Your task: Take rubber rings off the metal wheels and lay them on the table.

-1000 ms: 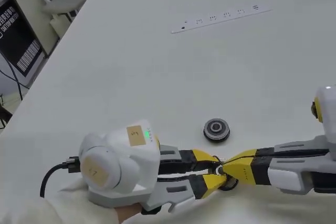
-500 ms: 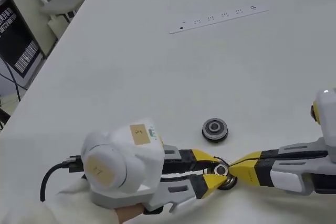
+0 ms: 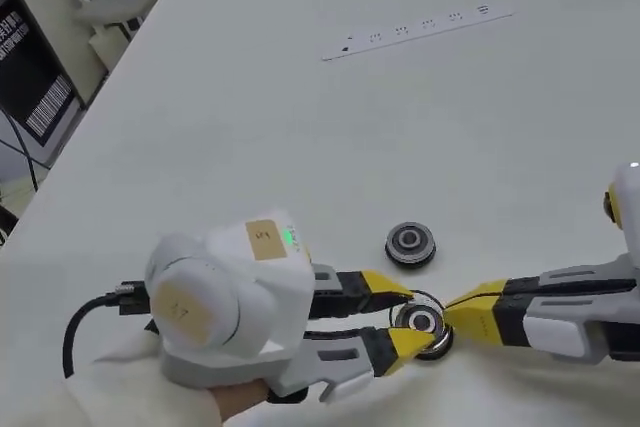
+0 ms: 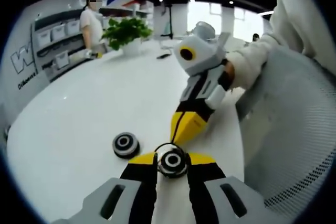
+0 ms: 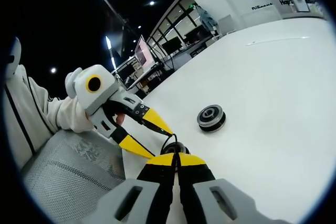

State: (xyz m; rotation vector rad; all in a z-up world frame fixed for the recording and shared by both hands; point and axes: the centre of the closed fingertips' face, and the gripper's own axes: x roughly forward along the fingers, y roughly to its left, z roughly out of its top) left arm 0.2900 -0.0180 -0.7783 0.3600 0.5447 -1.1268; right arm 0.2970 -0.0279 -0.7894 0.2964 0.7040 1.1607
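Jaws first: my left gripper [image 4: 172,158] has its yellow jaws clamped on a metal wheel [image 3: 420,321], one tip on each side of it. In the head view that's low in the frame, a bit right of center, with the wheel sitting right at the tabletop [image 3: 300,127]. My right gripper [image 5: 176,157] comes in from the right edge of the head view. Its jaws are pressed together, pinching the thin black rubber ring [image 3: 420,295]. The ring shows up as a skinny loop arching over the top of the wheel, so it's pulled partway off but still hooked around it. The two sets of tips are practically touching at the wheel.

There's a second wheel [image 3: 410,245] lying flat on the tabletop just above the held one in the head view. It's close by but not touching anything, and its dark ring is still on it. In the left gripper view it sits at lower left, next to my jaws. A white power strip [image 3: 418,29] lies across the upper middle of the head view, well away from all this.
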